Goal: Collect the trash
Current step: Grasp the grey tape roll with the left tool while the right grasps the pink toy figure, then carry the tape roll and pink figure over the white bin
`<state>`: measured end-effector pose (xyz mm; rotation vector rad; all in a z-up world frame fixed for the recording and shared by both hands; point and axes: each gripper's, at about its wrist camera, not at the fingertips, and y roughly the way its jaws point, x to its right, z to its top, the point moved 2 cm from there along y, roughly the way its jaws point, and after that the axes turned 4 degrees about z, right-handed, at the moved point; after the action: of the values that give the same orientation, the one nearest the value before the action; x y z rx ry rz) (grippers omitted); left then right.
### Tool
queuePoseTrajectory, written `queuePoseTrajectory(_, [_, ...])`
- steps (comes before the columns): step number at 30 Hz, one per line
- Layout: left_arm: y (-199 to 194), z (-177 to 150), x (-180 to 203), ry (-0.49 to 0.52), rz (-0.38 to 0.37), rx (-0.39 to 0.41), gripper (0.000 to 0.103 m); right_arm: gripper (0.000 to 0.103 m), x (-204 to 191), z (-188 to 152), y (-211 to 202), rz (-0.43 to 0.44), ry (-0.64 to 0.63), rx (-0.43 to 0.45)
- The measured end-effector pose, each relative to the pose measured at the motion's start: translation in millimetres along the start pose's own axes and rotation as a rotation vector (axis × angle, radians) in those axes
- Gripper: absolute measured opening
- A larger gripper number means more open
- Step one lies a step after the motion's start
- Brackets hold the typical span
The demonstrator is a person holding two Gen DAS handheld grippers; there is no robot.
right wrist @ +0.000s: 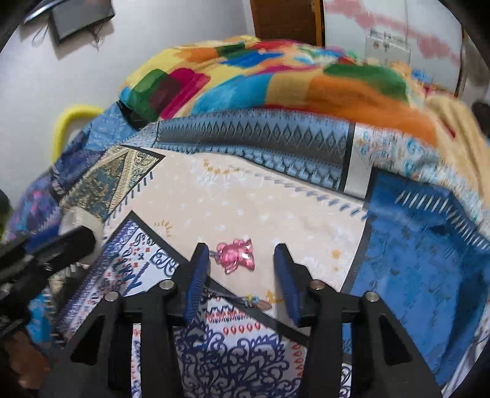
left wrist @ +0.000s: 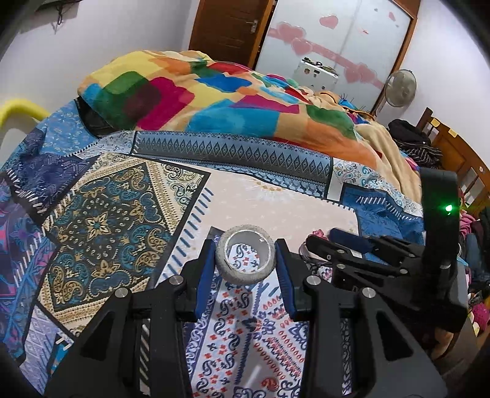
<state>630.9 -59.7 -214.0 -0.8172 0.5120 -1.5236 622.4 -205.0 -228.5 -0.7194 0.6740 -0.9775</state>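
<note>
two grippers low over a patchwork bed

a patterned bedsheet [left wrist: 101, 226] of blue, gold and cream panels fills the ground under both pairs of fingers. beyond the fingertips in both views lies a heaped blanket [left wrist: 190, 101] in bright colour blocks, and past it a pale wall, a brown door [left wrist: 226, 27] and a frosted panel [left wrist: 333, 36] with pink hearts. far off to the right of the left gripper's fingers stand a fan [left wrist: 400, 87] and a wooden chair [left wrist: 450, 147] piled with dark clothes.

the left gripper [left wrist: 245, 260] has its blue pads on either side of a grey tape roll [left wrist: 244, 256], which sits between the fingertips with the sheet showing through its hole. both pads look to touch the roll's sides, pinching it. just right of those fingers is the right gripper [left wrist: 352, 245], seen side on.

in the right wrist view the right gripper [right wrist: 242, 263] has its fingers spread, with clear cloth between them. a pink translucent bear charm [right wrist: 237, 255] lies on the cream panel between the fingertips, close to the left finger; whether that pad touches it i cannot tell. nearer the palm a thin strand with small beads [right wrist: 254, 298] crosses the gap.

this view is smeared at the edges. at its left edge the other gripper is a dark blur, with the pale roll only partly seen behind it. the chair and clothes are cut off by the lens rim.
</note>
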Motion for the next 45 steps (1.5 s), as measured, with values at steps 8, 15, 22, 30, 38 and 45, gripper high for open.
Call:
queuePoseTrajectory(8, [-24.0, -11.4, 5.6, 0.046, 0.012, -0.021, 0.038, 0.024, -6.3, -7.2, -22.5, -0.029, -0.012, 0.001])
queuePoseTrajectory(15, [-79.3, -15.8, 4.1, 0.074, 0.043, -0.008, 0.038, 0.024, -25.1, -4.9, -77.0, -0.034, 0.014, 0.06])
queuePoseTrajectory(22, [-164.7, -18.7, 3.4, 0.074, 0.065, 0.059, 0.038, 0.024, -65.2, -4.6, -144.7, -0.03, -0.025, 0.112])
queuePoseTrajectory(30, [-258.1, -41.0, -5.7, 0.036, 0.079, 0.12, 0.038, 0.024, -124.8, -17.6, -220.6, -0.013, -0.107, 0.172])
queuePoseTrajectory(38, [-329.9, -76.2, -26.6, -0.006, 0.099, 0.163, 0.038, 0.024, -185.7, -44.7, -271.6, 0.043, -0.189, 0.222])
queuePoseTrajectory(45, [-383.0, -110.6, -61.4, -0.046, 0.136, 0.203, 0.038, 0.024, -242.5, -72.2, -297.6, 0.123, -0.231, 0.238])
